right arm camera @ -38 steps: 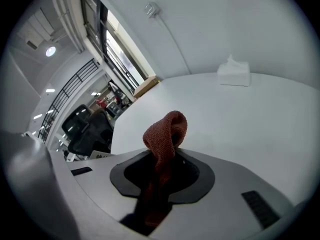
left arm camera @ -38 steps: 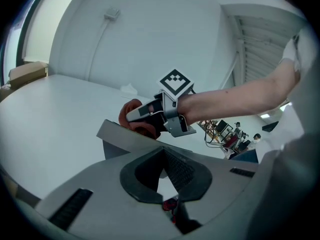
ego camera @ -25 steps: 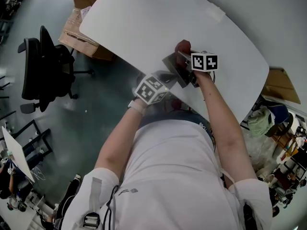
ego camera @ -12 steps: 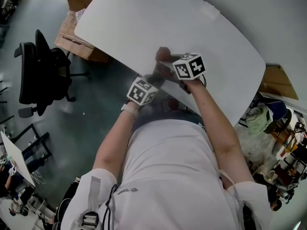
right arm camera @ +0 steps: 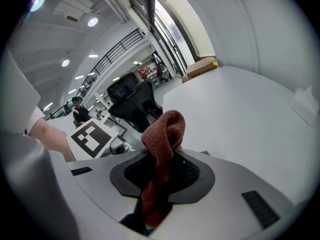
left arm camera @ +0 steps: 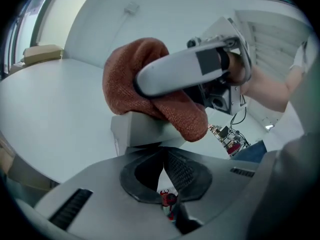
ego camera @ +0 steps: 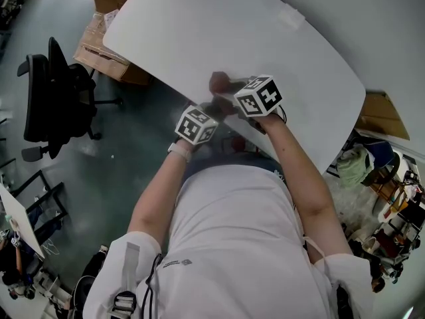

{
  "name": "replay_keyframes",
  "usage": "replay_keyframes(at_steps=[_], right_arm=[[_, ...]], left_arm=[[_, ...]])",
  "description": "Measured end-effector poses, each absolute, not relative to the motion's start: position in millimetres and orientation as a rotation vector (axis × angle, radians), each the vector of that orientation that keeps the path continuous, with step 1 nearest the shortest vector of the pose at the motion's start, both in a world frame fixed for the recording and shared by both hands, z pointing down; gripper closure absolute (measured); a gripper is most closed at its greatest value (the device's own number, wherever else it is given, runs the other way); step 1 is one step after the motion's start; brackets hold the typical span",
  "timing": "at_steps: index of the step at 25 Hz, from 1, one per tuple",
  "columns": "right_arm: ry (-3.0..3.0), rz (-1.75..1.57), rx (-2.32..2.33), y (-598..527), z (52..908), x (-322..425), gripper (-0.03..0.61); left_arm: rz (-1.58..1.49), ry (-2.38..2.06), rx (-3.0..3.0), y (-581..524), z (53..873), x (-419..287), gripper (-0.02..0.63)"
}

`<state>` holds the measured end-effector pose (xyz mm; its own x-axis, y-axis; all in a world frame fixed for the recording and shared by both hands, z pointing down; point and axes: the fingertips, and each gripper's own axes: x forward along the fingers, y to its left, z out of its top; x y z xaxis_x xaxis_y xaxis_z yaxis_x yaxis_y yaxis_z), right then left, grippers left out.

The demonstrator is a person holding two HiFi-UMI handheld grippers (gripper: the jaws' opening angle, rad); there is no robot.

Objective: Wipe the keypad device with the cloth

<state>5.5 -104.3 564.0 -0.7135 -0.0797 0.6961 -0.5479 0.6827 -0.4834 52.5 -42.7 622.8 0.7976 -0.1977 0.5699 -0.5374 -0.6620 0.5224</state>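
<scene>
Keypad device, a pale grey boxy block (left arm camera: 142,130), sits just ahead of the left hand-held gripper (left arm camera: 163,156), whose jaws are closed, pinching its near edge above the white surface (left arm camera: 55,104). Over it, the right hand-held gripper (right arm camera: 167,156) is clamped on the rust-red knitted cloth (right arm camera: 162,134), the cloth's folded end lying on the device's top.

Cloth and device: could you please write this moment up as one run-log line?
left gripper: shut on device | right gripper: shut on cloth | cloth: draped over device | phase: wiping
</scene>
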Motion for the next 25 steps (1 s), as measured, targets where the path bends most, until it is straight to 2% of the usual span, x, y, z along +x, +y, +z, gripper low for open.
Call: replay_keyframes(at_steps=[16,21,25], right_arm=[[-2.032,0.942,0.715,-164.0,625.4,30.9,0.483],[-2.057,0.859,0.702,-162.7,613.8,31.3,0.482],[-2.131,0.922,0.701,-136.1,587.3,35.9,0.483]], left_arm=[[0.577,-0.569,2.274,-45.3,613.6,52.5,0.603],[0.568,-0.568,2.265,-46.8,613.1,45.7,0.603],[0.560,-0.549,2.266,-45.4,612.3,45.1,0.603]])
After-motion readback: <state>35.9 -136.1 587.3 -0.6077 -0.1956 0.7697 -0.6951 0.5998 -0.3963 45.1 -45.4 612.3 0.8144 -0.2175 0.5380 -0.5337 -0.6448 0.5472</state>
